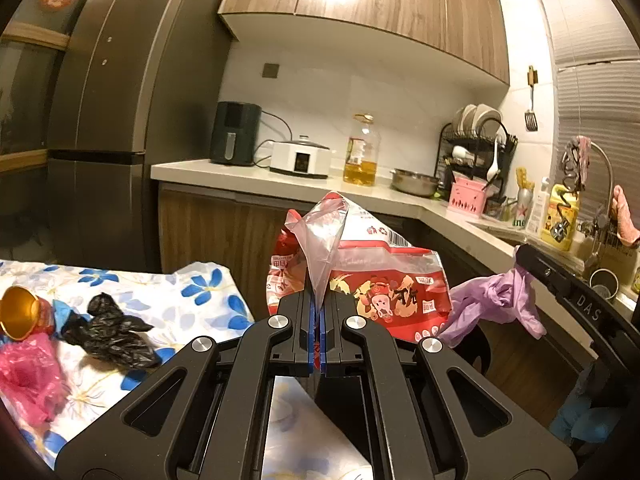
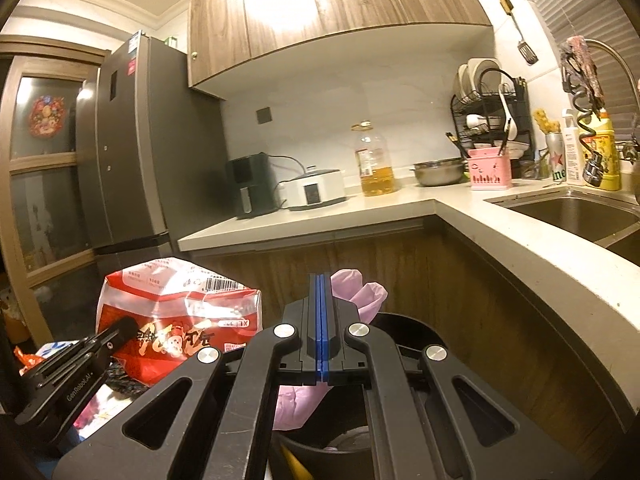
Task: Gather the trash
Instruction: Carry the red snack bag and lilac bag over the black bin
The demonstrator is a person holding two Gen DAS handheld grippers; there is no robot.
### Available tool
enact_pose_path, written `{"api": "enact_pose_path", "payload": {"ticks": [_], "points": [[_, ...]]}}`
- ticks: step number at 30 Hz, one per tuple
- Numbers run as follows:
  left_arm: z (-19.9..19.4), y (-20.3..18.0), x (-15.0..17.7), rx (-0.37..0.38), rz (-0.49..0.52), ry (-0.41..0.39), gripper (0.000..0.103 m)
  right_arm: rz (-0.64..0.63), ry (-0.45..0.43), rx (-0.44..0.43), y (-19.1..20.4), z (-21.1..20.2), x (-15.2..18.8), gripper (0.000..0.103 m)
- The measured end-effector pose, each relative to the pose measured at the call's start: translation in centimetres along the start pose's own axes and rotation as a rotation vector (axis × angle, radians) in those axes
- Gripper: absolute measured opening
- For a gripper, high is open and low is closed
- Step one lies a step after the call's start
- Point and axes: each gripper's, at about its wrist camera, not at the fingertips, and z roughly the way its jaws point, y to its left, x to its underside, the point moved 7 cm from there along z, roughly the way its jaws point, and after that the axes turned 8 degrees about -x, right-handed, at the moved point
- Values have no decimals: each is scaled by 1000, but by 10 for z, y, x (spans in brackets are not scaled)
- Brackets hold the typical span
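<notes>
**Red wrapper and lilac glove carried toward the black bin**

Red-and-clear crinkled plastic, a printed snack bag [image 1: 372, 280], is pinched by its thin upper film between the clenched jaws of the left gripper [image 1: 319, 308], and most of the bag hangs beyond the fingertips. A crumpled lilac rubber glove [image 2: 356, 292] is clamped in the right gripper [image 2: 321, 320], whose jaws are fully closed on it, with a loose part of the glove drooping below the fingers.

The round black plastic bin [image 2: 416, 328] is taken as the landmark. In the right wrist view its rim is seen directly under and just ahead of the right gripper, so the glove hangs over the opening. The snack bag is held to the left of the bin, beside the floral blue-and-white tablecloth [image 1: 192, 284], so the right hand is judged nearer. A crumpled black plastic bag [image 1: 112, 332] is left on the cloth, further left of the bin.
</notes>
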Motion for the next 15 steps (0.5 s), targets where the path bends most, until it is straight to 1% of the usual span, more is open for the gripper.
{"api": "enact_pose_path", "payload": {"ticks": [8, 11, 15], "points": [[23, -23, 6, 16, 18, 28, 0, 22, 6, 36, -21, 5, 4, 1], [32, -31, 9, 18, 37, 35, 0, 28, 13, 38, -25, 8, 6, 1], [43, -40, 14, 29, 46, 63, 0, 38, 20, 34, -30, 13, 8, 1]]}}
